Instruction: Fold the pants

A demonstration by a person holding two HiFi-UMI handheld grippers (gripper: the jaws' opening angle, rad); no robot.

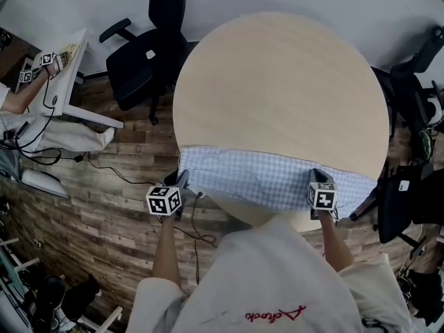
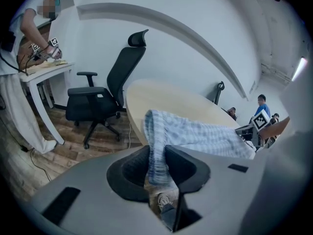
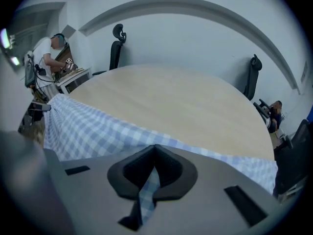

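Note:
Blue-and-white checked pants (image 1: 270, 179) lie in a long band across the near edge of the round pale wooden table (image 1: 277, 82). Their left end hangs over the rim. My left gripper (image 1: 184, 179) is at that left end, shut on a thick bunched fold of the pants (image 2: 195, 136), which fills the gap between its jaws (image 2: 157, 168). My right gripper (image 1: 316, 175) is at the near edge towards the right end. It is shut on a thin strip of the checked cloth (image 3: 93, 131), pinched in its jaws (image 3: 152, 173).
A black office chair (image 1: 149, 47) stands left of the table, and more dark chairs (image 1: 416, 96) stand at its right. Another person works at a white desk (image 1: 69, 82) at far left. Cables (image 1: 111, 172) trail on the wooden floor.

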